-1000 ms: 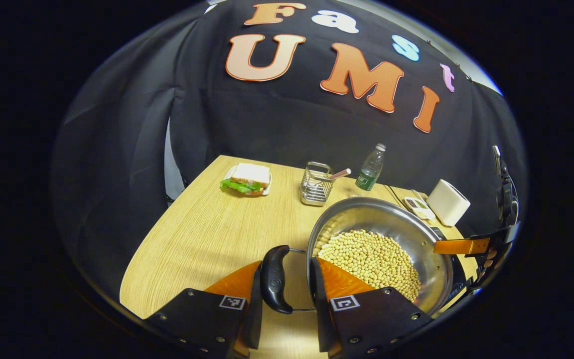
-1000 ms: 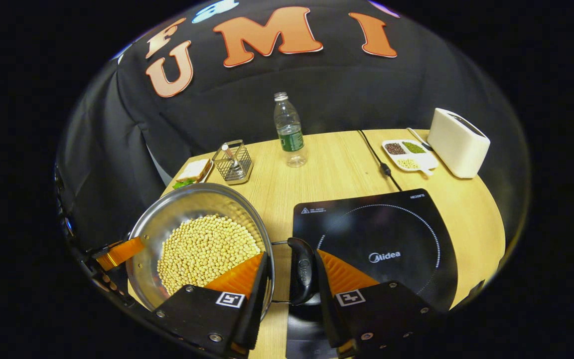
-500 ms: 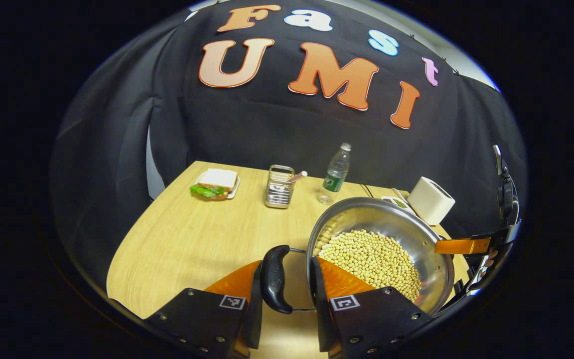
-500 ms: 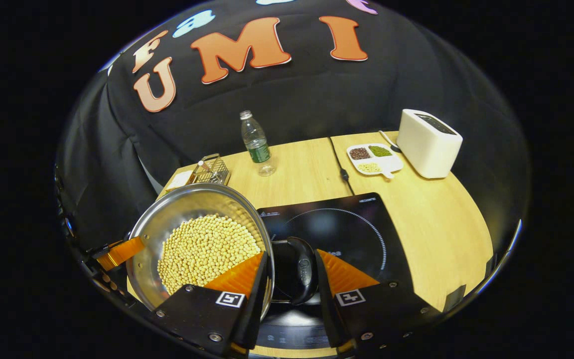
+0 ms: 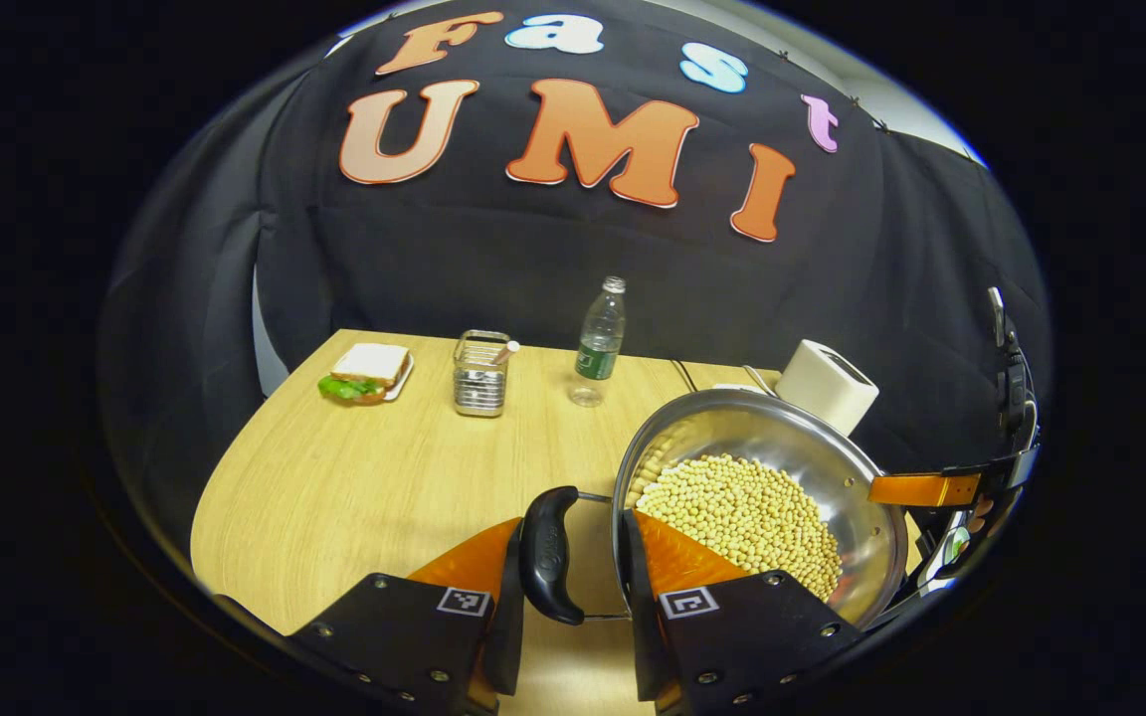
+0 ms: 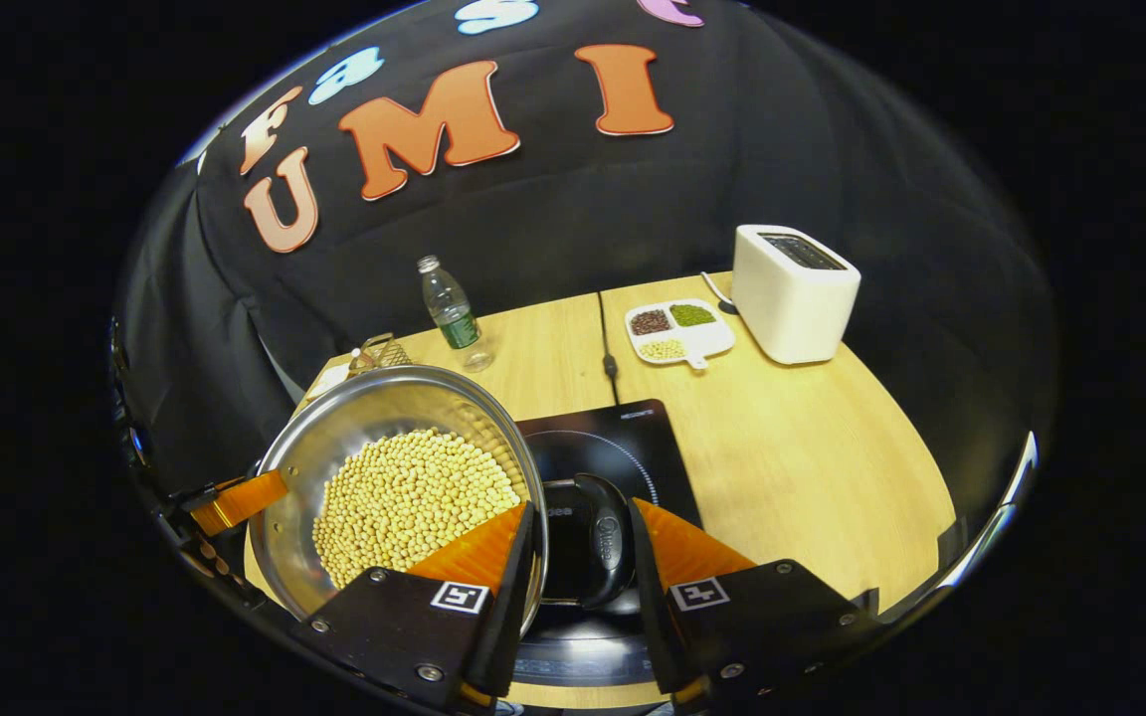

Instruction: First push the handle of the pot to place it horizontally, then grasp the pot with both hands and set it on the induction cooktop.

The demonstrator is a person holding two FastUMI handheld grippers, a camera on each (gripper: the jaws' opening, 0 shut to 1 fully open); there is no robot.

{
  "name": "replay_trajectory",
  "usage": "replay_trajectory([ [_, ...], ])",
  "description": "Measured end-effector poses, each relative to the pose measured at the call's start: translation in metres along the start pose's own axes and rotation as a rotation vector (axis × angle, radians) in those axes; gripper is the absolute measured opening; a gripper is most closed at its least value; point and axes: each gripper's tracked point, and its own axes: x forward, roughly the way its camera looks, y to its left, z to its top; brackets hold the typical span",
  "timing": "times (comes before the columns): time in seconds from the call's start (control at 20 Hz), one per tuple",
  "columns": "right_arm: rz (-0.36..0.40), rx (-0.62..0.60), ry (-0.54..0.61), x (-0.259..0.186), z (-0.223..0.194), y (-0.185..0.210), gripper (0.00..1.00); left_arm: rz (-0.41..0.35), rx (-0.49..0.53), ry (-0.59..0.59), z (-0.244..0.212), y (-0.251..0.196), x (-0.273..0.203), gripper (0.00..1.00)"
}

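Wooden table point(image 6: 812, 467) spreads ahead of both tools. Each of the 2 grippers pinches a side handle: left gripper point(image 5: 570, 557) on the left handle point(image 5: 548, 555), right gripper point(image 6: 583, 552) on the right handle point(image 6: 601, 553), with the pot point(image 6: 334, 447) of beans point(image 6: 404, 502) carried between them. Just ahead of the right gripper lies the induction cooktop point(image 6: 633, 443); next, I judge, comes a level lowering onto it.

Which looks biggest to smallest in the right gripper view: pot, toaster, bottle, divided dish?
1. pot, though it is nearest the camera.
2. toaster.
3. and 4. divided dish and bottle look too alike to rank.
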Motion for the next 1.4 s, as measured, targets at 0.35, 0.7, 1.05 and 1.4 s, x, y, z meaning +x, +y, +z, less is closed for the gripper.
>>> replay_trajectory([
  [0.35, -0.040, 0.028, 0.022, 0.007, -0.005, -0.053, 0.52, -0.028, 0.023, 0.054, -0.020, -0.048, 0.030, 0.46],
  [0.7, -0.060, 0.062, 0.068, 0.022, -0.017, -0.093, 0.52, -0.046, 0.044, 0.108, -0.040, -0.082, 0.063, 0.47],
  [1.05, -0.071, 0.066, 0.052, 0.030, -0.011, -0.116, 0.52, -0.070, 0.039, 0.136, -0.052, -0.099, 0.077, 0.47],
  [1.4, -0.033, 0.043, 0.033, 0.026, -0.010, -0.105, 0.62, -0.062, 0.050, 0.099, -0.040, -0.093, 0.064, 0.53],
])
